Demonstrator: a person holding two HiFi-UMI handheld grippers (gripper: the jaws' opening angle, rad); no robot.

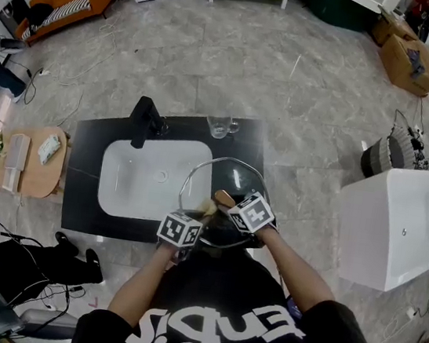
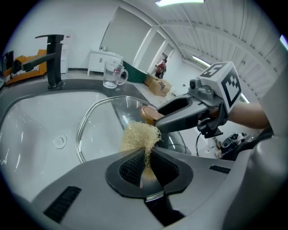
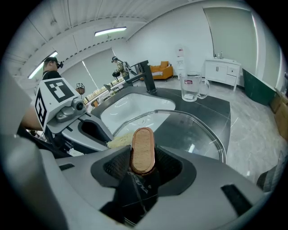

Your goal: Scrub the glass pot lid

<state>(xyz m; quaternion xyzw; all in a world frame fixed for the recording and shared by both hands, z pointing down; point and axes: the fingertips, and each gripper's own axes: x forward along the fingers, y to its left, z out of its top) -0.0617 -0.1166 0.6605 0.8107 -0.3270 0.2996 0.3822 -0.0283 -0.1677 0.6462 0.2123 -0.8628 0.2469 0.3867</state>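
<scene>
Your left gripper (image 2: 145, 158) was clamped on a pale loofah scrubber (image 2: 138, 136), held right up against the glass pot lid (image 1: 231, 169), which sat over the sink's (image 1: 146, 177) right edge. Further right of the sink, your right gripper (image 3: 142, 160) had its jaws squeezed onto the lid's wooden knob (image 3: 142, 144).
</scene>
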